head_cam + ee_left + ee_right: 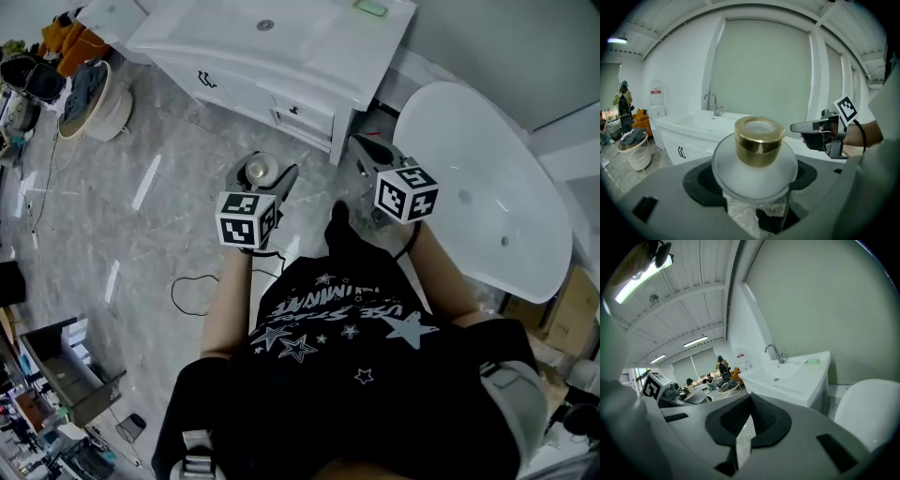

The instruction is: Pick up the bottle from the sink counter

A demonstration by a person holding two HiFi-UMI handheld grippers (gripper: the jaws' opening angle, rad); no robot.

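Observation:
A frosted white bottle [757,166] with a gold cap [758,139] stands upright between the jaws of my left gripper [757,187], which is shut on its body. From the head view the bottle [260,171] shows from above, held over the grey floor in front of the white sink counter [281,52] by the left gripper [262,183]. My right gripper [367,148] hovers to the right, near the counter's corner. Its jaws are shut with nothing between them [749,420]. The right gripper view also catches the left gripper [670,391] with the bottle [696,396].
A white bathtub [487,197] lies at the right. The counter holds a basin with a faucet [712,101] and a green soap dish [812,361]. A laundry basket [89,98] stands at the left, a black cable [192,292] lies on the floor. People stand far back.

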